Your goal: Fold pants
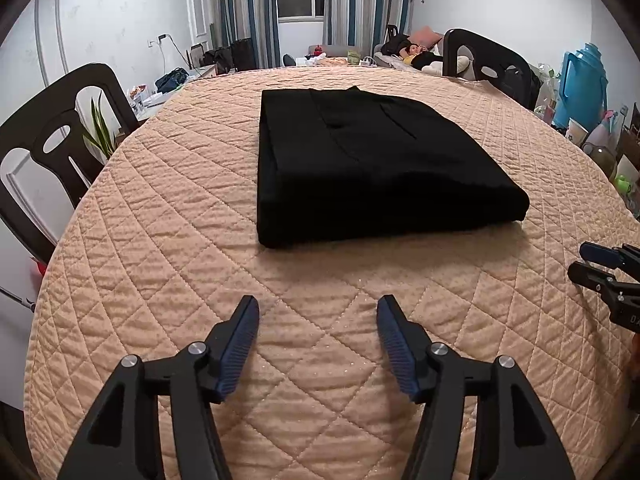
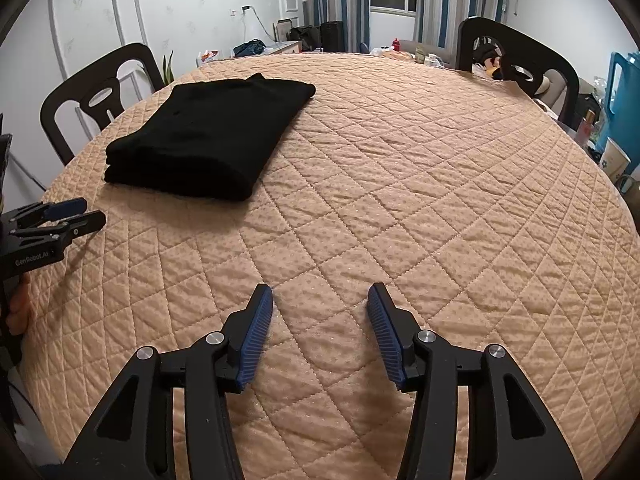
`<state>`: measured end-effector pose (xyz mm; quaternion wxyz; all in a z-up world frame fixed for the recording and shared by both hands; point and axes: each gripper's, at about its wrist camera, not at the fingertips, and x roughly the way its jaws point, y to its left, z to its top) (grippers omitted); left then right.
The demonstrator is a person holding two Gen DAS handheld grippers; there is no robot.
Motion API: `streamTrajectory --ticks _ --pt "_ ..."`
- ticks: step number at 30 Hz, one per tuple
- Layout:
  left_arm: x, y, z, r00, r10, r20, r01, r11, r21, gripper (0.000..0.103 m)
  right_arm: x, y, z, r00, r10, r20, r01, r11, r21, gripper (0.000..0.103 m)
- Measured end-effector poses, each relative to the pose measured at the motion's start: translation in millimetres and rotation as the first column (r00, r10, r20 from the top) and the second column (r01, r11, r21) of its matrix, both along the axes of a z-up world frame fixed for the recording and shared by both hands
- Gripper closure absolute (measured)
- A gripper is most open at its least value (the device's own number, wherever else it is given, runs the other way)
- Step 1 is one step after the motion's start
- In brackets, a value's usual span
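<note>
The black pants (image 1: 372,164) lie folded into a thick rectangle on the peach quilted table cover (image 1: 192,280). In the right wrist view the pants (image 2: 208,140) sit at the far left. My left gripper (image 1: 318,304) is open and empty, held above the cover a short way in front of the pants. My right gripper (image 2: 320,292) is open and empty, over bare cover to the right of the pants. The right gripper also shows at the right edge of the left wrist view (image 1: 588,260). The left gripper shows at the left edge of the right wrist view (image 2: 86,212).
Dark chairs stand at the table's left (image 1: 52,140) and far right (image 1: 488,64). A blue jug (image 1: 584,84), cups and bottles crowd the right edge. A plant (image 1: 100,128) stands beside the left chair.
</note>
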<state>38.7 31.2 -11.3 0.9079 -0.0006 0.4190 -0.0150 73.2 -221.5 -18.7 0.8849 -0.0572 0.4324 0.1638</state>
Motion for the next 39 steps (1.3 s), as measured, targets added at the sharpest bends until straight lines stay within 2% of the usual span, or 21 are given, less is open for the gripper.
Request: streamTrajectory --ticks 9,13,15,16,18,19,22,28,30,32,34,39 --pt "-0.5 1.5 0.8 1.000 0.005 0.004 -0.005 1.000 -0.001 0.038 -1.4 0.4 0.4 1.000 -0.002 0.000 0.002 1.000 -0.005 0.052" --pt "-3.1 2.8 13.3 0.999 0.010 0.052 -0.008 0.999 -0.040 0.038 -3.0 3.7 5.6 1.000 0.009 0.022 -0.009 1.000 0.010 0.052" --pt "-2.0 2.1 24.0 0.995 0.005 0.095 0.000 0.998 -0.060 0.045 -2.1 9.7 12.5 0.998 0.025 0.054 -0.026 0.999 0.031 0.053" --pt "-0.4 1.2 29.0 0.993 0.004 0.114 0.003 0.998 -0.064 0.049 -1.2 13.6 15.9 0.997 0.031 0.069 -0.034 0.998 0.044 0.055" --pt "4.1 -1.1 35.7 0.989 -0.003 0.147 0.015 0.997 -0.077 0.052 2.5 21.3 22.1 0.995 0.050 0.091 -0.056 0.996 0.065 0.070" --pt "7.5 -2.3 36.6 0.988 -0.008 0.155 0.020 0.997 -0.081 0.055 5.5 25.9 24.6 0.993 0.059 0.103 -0.067 0.995 0.078 0.072" --pt "17.1 -6.2 28.8 0.994 0.006 0.106 -0.001 0.999 -0.053 0.057 15.2 37.1 23.2 0.994 0.076 0.079 -0.082 0.993 0.082 0.080" --pt "11.6 -7.9 10.0 1.000 -0.002 0.016 0.003 1.000 -0.014 0.056 13.8 38.6 10.4 0.996 0.087 -0.013 -0.086 0.995 0.048 0.079" --pt "10.6 -6.3 3.8 1.000 0.003 -0.009 -0.003 1.000 -0.006 0.054 15.1 36.4 5.1 0.997 0.076 -0.023 -0.076 0.997 0.023 0.072" --pt "8.5 -5.6 1.7 1.000 0.009 -0.006 -0.009 1.000 0.007 0.044 14.0 34.5 2.3 0.996 0.090 -0.011 -0.090 0.996 0.028 0.069" --pt "7.8 -5.0 1.2 1.000 0.008 -0.009 -0.008 1.000 0.003 0.041 13.3 35.2 2.4 0.996 0.091 -0.005 -0.091 0.996 0.021 0.068" --pt "10.1 -10.0 -1.3 1.000 -0.010 -0.014 0.010 1.000 0.015 0.027 10.4 41.2 2.1 0.995 0.101 0.000 -0.101 0.995 -0.019 0.064"
